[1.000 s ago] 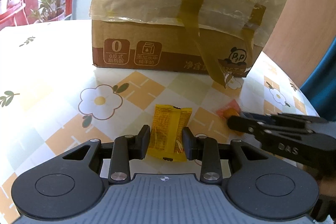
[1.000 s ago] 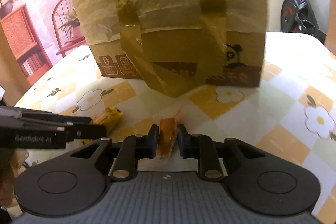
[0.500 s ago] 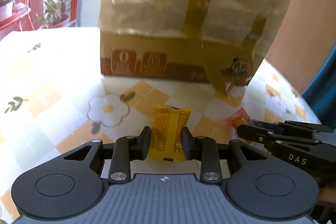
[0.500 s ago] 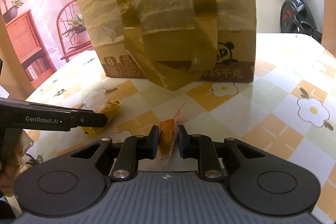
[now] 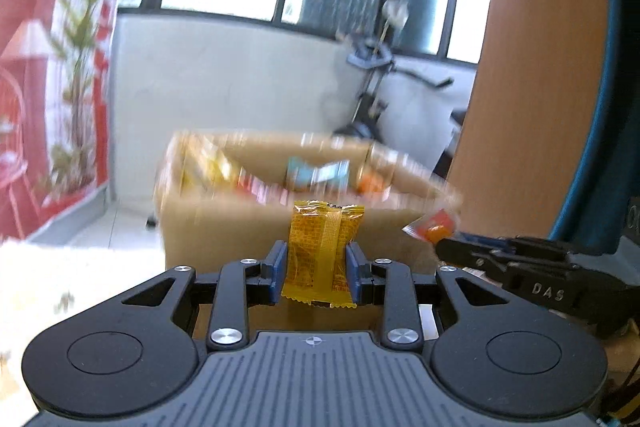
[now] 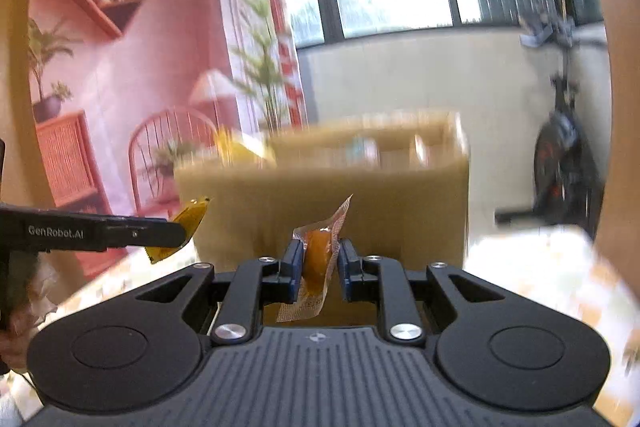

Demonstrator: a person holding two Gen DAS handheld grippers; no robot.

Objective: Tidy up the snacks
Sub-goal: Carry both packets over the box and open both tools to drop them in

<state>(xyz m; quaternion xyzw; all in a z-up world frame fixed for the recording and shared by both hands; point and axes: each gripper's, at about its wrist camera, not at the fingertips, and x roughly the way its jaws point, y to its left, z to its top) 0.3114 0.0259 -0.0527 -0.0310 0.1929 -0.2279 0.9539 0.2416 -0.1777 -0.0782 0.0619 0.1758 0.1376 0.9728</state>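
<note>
In the left wrist view the left gripper (image 5: 316, 269) is clamped on a yellow snack packet (image 5: 322, 251) at lower centre; the packet stands upright, long axis vertical, crimped top edge pointing up. Behind it the open cardboard box (image 5: 248, 227) fills mid-frame, blurred, with wrapped snacks inside. At right the right gripper (image 5: 444, 247) pinches an orange snack sachet (image 5: 434, 227). In the right wrist view that sachet (image 6: 318, 259) stands edge-on and nearly vertical between the closed pads, its top corner leaning to the upper right.
</note>
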